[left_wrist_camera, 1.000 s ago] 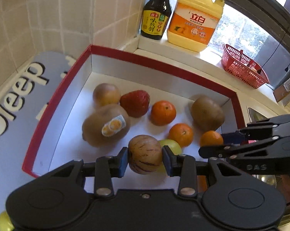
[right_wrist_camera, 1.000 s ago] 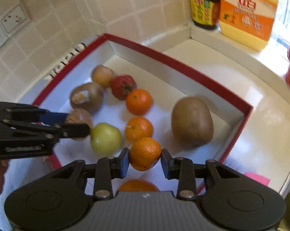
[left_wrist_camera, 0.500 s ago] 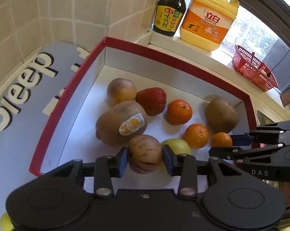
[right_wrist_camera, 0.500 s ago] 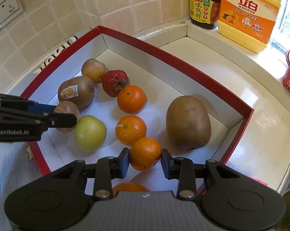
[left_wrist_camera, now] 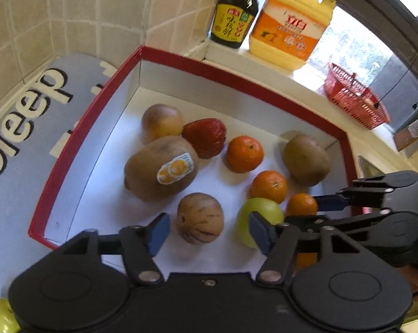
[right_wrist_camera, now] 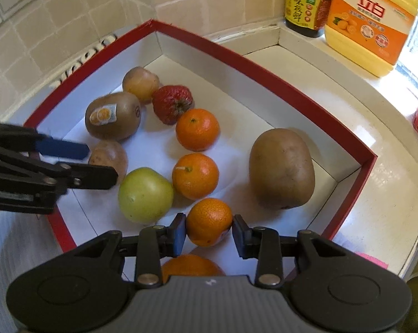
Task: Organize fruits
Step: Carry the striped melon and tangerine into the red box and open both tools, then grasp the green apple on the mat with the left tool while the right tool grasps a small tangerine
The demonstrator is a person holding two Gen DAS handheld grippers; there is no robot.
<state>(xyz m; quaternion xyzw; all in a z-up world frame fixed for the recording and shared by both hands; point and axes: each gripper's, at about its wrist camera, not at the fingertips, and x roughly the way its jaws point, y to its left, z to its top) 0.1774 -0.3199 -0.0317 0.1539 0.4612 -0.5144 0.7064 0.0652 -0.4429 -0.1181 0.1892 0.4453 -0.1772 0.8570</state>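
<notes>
A red-rimmed white box point(left_wrist_camera: 236, 80) holds several fruits. My left gripper point(left_wrist_camera: 206, 234) is open around a brown streaked round fruit point(left_wrist_camera: 200, 217) resting on the box floor, with gaps on both sides. My right gripper point(right_wrist_camera: 209, 234) is shut on a small orange point(right_wrist_camera: 209, 220) just above the box's near edge. Beside them lie a green apple point(right_wrist_camera: 145, 194), two more oranges point(right_wrist_camera: 195, 175), a stickered kiwi point(left_wrist_camera: 160, 168), a large kiwi point(right_wrist_camera: 281, 168), a strawberry point(left_wrist_camera: 204, 136) and a tan round fruit point(left_wrist_camera: 161, 119). Another orange point(right_wrist_camera: 190, 266) shows under the right gripper.
A dark sauce bottle point(left_wrist_camera: 235, 14) and a yellow detergent jug point(left_wrist_camera: 290, 25) stand on the ledge behind the box. A red basket point(left_wrist_camera: 353, 97) sits at the right. A grey mat with "sleep" lettering point(left_wrist_camera: 22, 116) lies left of the box. A tiled wall rises behind.
My left gripper has opened and let go of the brown streaked fruit, which now rests in the box. My right gripper has come lower with its orange.
</notes>
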